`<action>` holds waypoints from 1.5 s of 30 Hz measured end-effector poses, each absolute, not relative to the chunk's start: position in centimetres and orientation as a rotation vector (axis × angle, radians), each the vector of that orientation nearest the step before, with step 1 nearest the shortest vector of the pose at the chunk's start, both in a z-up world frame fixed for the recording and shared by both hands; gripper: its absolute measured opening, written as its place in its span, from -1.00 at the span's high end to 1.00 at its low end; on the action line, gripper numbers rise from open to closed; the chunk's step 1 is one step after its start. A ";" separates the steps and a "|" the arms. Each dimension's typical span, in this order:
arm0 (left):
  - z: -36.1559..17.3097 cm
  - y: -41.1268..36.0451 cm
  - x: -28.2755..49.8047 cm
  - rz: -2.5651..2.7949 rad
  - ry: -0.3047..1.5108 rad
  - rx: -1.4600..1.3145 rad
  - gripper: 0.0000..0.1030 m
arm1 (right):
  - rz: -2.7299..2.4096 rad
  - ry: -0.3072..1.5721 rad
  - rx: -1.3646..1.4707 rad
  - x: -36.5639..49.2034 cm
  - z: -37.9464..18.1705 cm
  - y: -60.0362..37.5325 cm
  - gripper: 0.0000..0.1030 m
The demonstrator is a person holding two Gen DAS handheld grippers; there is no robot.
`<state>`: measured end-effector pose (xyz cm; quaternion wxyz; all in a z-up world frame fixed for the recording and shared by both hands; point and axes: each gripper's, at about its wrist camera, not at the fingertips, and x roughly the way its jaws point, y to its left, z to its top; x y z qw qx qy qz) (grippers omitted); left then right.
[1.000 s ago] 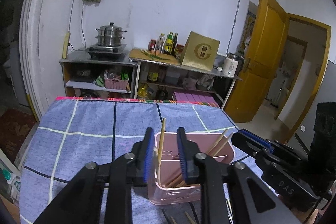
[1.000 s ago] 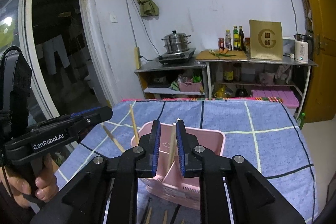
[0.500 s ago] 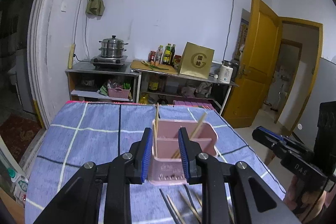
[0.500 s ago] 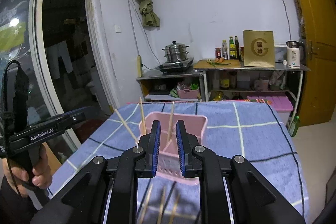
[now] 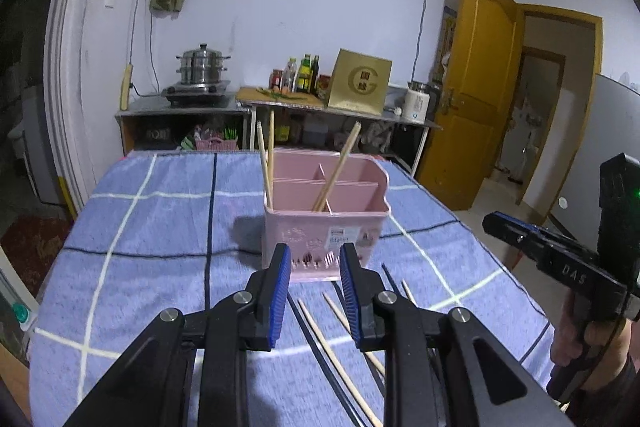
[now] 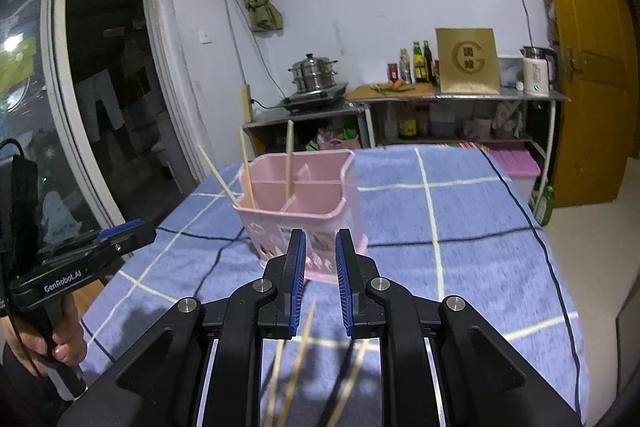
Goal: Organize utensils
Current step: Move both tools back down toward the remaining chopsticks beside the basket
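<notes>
A pink divided utensil holder (image 5: 326,223) stands on the blue checked tablecloth (image 5: 160,219), with three wooden chopsticks (image 5: 264,163) standing in it. It also shows in the right wrist view (image 6: 298,203). Several loose wooden and dark chopsticks (image 5: 340,351) lie on the cloth in front of the holder, also blurred in the right wrist view (image 6: 298,359). My left gripper (image 5: 314,293) is open and empty, above the loose chopsticks. My right gripper (image 6: 318,285) is open and empty, short of the holder. Each gripper shows in the other's view, the right (image 5: 560,259) and the left (image 6: 80,259).
A metal shelf unit with a steamer pot (image 5: 202,67), bottles and a gold box (image 5: 358,83) stands against the far wall. A yellow door (image 5: 472,87) is at the right. The table's edges drop off left and right.
Both grippers have pulled back and up from the holder, leaving their chopsticks standing in it. The loose chopsticks on the cloth have come into view.
</notes>
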<state>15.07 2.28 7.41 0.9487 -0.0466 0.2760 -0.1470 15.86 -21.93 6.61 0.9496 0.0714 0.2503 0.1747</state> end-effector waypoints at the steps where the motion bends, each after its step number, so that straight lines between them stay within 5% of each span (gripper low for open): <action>1: 7.1 2.3 15.0 -0.300 0.568 -0.097 0.52 | 0.352 0.517 0.150 15.8 6.3 -22.2 0.69; 27: -4.2 1.5 21.8 -0.219 0.880 -0.137 0.52 | 0.275 0.802 0.139 19.8 -3.0 -22.7 0.69; 45: -5.9 0.0 23.1 -0.179 0.913 -0.066 0.51 | 0.277 0.888 0.101 21.7 -5.4 -21.7 0.70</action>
